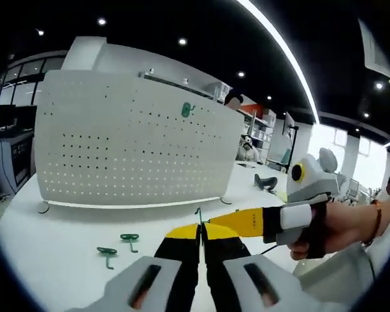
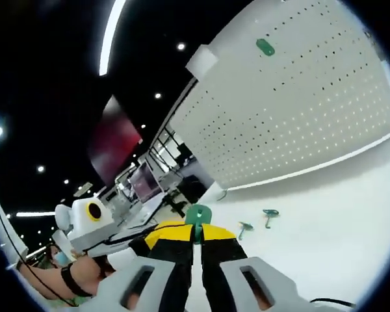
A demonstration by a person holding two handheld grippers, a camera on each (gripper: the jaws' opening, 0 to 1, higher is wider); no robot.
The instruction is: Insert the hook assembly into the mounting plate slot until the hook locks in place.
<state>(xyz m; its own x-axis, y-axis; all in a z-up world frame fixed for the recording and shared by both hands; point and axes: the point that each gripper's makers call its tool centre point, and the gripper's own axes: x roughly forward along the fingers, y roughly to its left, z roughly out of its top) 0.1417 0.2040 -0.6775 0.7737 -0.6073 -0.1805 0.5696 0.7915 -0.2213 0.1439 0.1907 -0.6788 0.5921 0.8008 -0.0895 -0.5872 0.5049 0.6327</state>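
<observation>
Left gripper view has its own left gripper [image 1: 200, 229] rising from the bottom centre, the yellow-and-black jaws pressed together with a thin dark sliver at the tips; whether anything is pinched there I cannot tell. From the right edge the right gripper [image 1: 211, 221] reaches in, held by a hand [image 1: 335, 227], its tip meeting the left one's tip. Behind them, across the upper middle of the frame, a white pegboard [image 1: 130, 146] stands upright on the white table [image 1: 58, 240]. One green hook on the board [image 1: 187, 110] hangs near its top edge, right of centre. Two loose green hooks [image 1: 119, 247] lie on the table in the lower left, just beside each other, well apart from the board.

Right gripper view shows the jaws closed on a green hook [image 2: 197, 216] at bottom centre, its rounded plate sticking up above the tips. The pegboard fills the upper right, tilted with the camera, with the hung hook at the top. The two loose hooks lie right of the jaws. The left gripper, with a hand behind it, sits at the lower left.
</observation>
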